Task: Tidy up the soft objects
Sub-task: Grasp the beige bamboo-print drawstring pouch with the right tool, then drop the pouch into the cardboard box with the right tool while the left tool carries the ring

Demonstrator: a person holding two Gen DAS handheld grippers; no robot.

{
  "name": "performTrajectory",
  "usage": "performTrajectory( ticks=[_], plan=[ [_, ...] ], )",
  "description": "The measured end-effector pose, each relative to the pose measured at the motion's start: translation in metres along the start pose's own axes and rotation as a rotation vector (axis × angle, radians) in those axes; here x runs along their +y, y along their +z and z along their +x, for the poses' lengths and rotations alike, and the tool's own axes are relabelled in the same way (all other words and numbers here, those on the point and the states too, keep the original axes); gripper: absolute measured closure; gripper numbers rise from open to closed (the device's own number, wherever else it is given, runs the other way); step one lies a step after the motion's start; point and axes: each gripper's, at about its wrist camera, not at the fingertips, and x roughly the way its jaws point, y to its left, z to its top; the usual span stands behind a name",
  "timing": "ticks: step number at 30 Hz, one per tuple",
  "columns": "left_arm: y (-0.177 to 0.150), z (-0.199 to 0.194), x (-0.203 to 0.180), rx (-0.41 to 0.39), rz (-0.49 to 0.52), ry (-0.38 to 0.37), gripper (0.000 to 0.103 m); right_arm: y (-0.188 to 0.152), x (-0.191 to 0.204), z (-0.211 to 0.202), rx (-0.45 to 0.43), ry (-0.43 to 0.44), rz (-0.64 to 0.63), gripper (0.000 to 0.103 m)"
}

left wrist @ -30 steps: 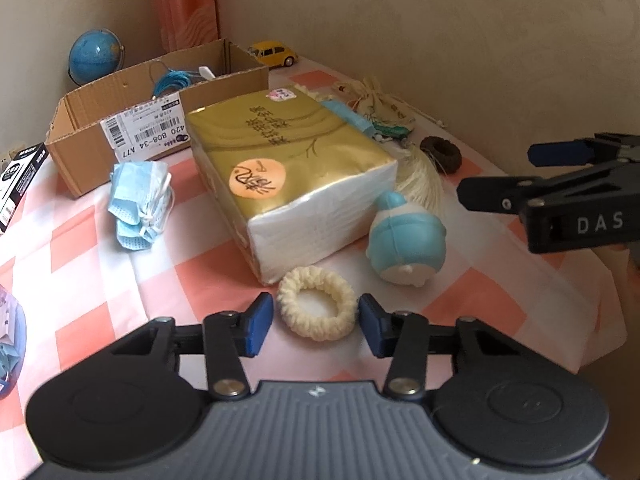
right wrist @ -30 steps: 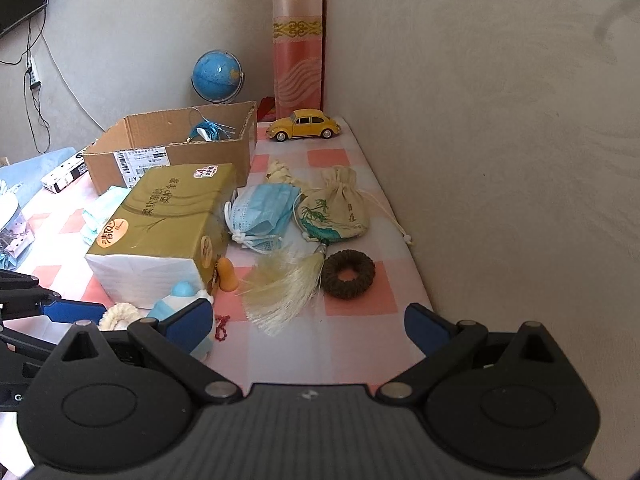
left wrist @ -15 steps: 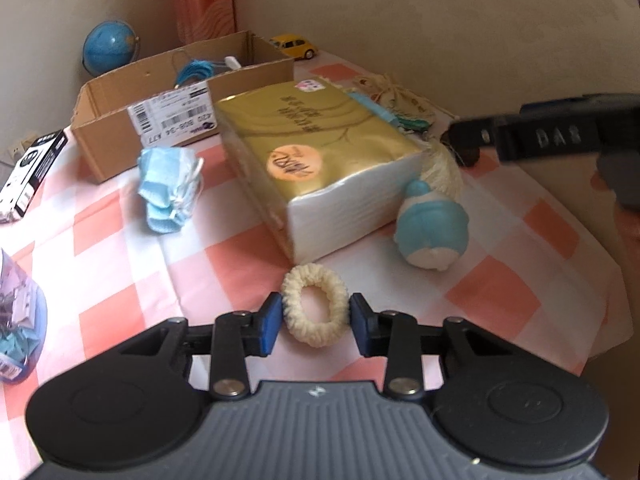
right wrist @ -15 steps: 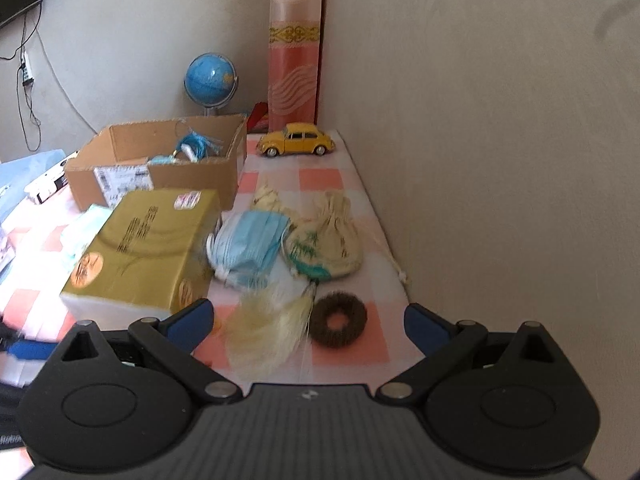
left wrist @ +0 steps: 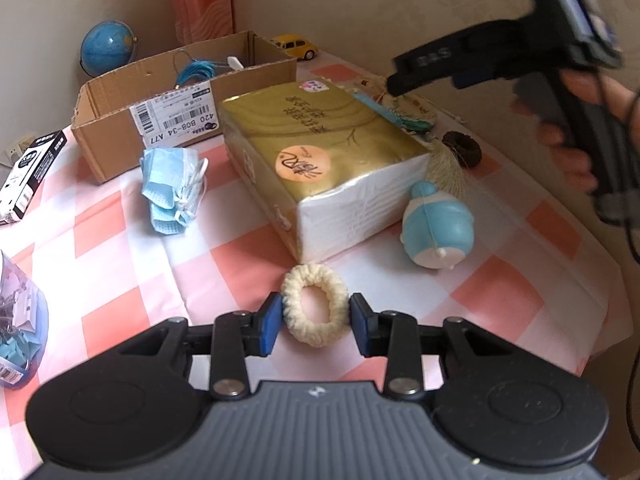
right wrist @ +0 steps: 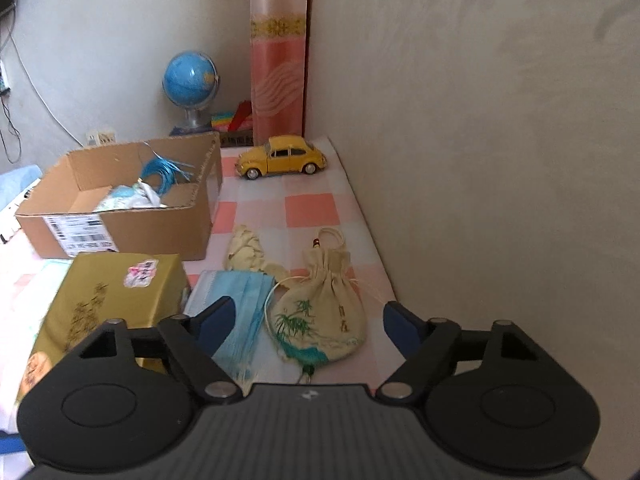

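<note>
My left gripper [left wrist: 315, 319] is shut on a cream scrunchie [left wrist: 310, 277], squeezed into an oval just above the checked cloth. Behind it lie a gold tissue pack [left wrist: 320, 152] and a blue squishy toy [left wrist: 438, 232]. A hand holds my right gripper [right wrist: 310, 315] above a cream drawstring pouch [right wrist: 320, 316] with a bamboo print. Its jaws are closing, and the pouch shows between the fingers, untouched by the pads. A folded blue face mask [right wrist: 236, 304] lies left of the pouch. More masks [left wrist: 172, 188] sit near the box.
An open cardboard box [right wrist: 120, 232] holding blue cord and soft items stands at the back left. A yellow toy car [right wrist: 280, 156] and a globe [right wrist: 190, 76] are by the wall. A brown scrunchie [left wrist: 462, 148] and a tassel [left wrist: 444, 168] lie right of the tissue pack.
The left jaws closed onto the cream scrunchie and lifted it slightly. The right gripper moved forward past the brown scrunchie to above the pouch, and its jaws narrowed.
</note>
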Motion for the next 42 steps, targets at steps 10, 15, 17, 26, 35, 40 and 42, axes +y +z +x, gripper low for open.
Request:
performTrajectory(
  ticks=[10, 15, 17, 26, 35, 40, 42],
  plan=[
    [0.000, 0.000, 0.000, -0.005, 0.016, -0.006, 0.067, 0.013, -0.006, 0.052, 0.084, -0.015, 0.036, 0.026],
    [0.000, 0.000, 0.001, -0.007, 0.017, -0.007, 0.067, 0.014, -0.009, 0.067, 0.109, -0.027, 0.040, 0.029],
    [0.001, 0.001, 0.000, -0.005, 0.019, -0.008, 0.067, 0.013, -0.009, 0.071, 0.120, -0.028, 0.036, 0.032],
    [0.002, 0.002, 0.002, -0.002, 0.026, -0.012, 0.067, 0.010, -0.007, 0.072, 0.127, -0.036, 0.012, 0.042],
    [0.003, 0.002, 0.001, 0.004, 0.038, -0.011, 0.067, 0.012, -0.010, 0.063, 0.119, -0.038, 0.021, 0.054],
    [0.003, 0.000, 0.001, 0.003, 0.045, -0.010, 0.067, 0.016, -0.009, 0.052, 0.099, -0.035, 0.007, 0.056],
    [0.002, -0.002, 0.002, 0.001, 0.045, -0.011, 0.067, 0.017, -0.008, 0.046, 0.089, -0.031, 0.004, 0.056]
  ],
)
